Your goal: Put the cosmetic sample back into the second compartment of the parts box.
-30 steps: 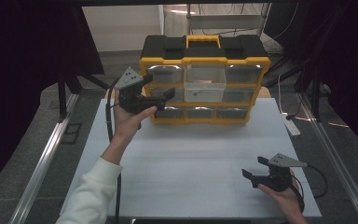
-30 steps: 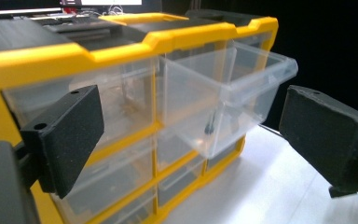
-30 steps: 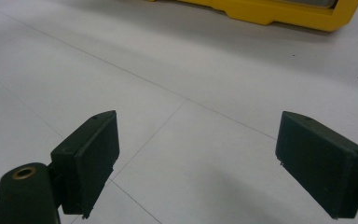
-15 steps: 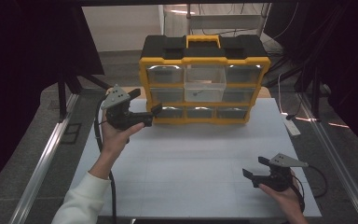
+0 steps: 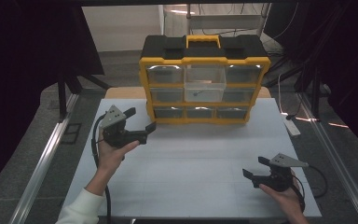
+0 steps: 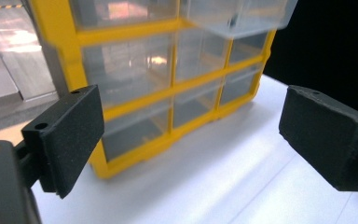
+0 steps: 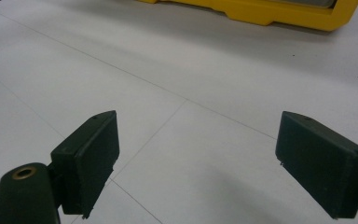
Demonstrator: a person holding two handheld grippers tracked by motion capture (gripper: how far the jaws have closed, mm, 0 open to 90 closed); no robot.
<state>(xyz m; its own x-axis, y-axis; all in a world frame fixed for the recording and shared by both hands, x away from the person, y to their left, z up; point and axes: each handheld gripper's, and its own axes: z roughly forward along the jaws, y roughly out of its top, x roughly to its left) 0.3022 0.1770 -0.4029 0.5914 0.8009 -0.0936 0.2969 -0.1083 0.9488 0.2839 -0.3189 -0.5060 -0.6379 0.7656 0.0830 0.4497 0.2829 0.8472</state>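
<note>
A yellow and black drawer cabinet stands at the back middle of the white table. Its top middle clear drawer is pulled out, with a small dark item inside. My left gripper is held open just left of the cabinet's bottom corner, apart from it. In the left gripper view the open gripper faces the cabinet's lower drawers, with the pulled-out drawer above. My right gripper rests open near the front right; in its own view the gripper frames bare table, with the cabinet's base far ahead.
A white power strip lies at the table's right edge. Metal rails run along both sides of the table, and dark curtains hang beyond them. Cables trail from both grippers.
My left gripper has come down and back from the cabinet's upper drawers to table height by its lower left corner. The right gripper has stayed put.
</note>
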